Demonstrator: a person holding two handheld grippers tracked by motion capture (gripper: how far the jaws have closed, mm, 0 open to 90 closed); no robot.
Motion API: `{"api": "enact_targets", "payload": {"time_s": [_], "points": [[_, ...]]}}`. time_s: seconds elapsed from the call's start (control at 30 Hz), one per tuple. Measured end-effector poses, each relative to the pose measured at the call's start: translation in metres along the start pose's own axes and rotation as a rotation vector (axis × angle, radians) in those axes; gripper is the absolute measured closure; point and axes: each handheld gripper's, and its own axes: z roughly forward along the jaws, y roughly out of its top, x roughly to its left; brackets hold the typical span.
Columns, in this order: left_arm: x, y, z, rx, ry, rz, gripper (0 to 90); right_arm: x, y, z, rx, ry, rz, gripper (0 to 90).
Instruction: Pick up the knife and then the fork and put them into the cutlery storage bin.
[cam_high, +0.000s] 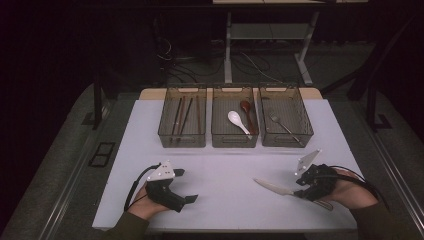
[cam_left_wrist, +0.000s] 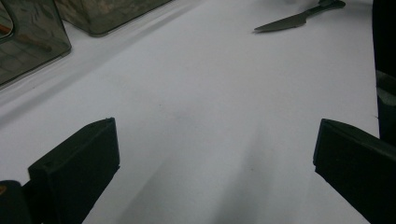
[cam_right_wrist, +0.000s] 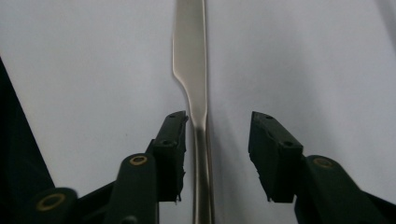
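My right tool straddles the knife handle, jaws apart, ungripped; my left tool rests released.

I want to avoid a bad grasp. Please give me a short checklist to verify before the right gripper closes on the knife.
1. Knife handle lies between the right gripper jaws: ok.
2. Handle centred in the gap: not ok, it sits close to one jaw.
3. Pads pressing on the handle: not ok, a gap remains on one side.
4. Left gripper open, away from the knife: ok.
5. Fork tray has room: ok.
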Motion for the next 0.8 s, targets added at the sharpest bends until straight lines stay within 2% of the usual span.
{"api": "enact_targets", "payload": {"time_s": [0.13,0.27,0.57,0.8], "points": [[0.0,0.0,0.0,0.0,0.0,0.0,0.0,0.003,0.002,0.004,0.053,0.02,-0.005,61.6],[0.0,0.0,0.0,0.001,-0.002,0.001,0.0,0.004,0.003,0.007,0.08,0.031,-0.018,65.5],[0.0,0.0,0.0,0.002,-0.001,0.0,0.0,0.007,0.007,0.013,0.145,0.024,-0.064,73.2],[0.0,0.0,0.001,0.005,-0.003,0.002,0.0,0.006,0.014,0.015,0.196,0.034,-0.08,75.9]]}}
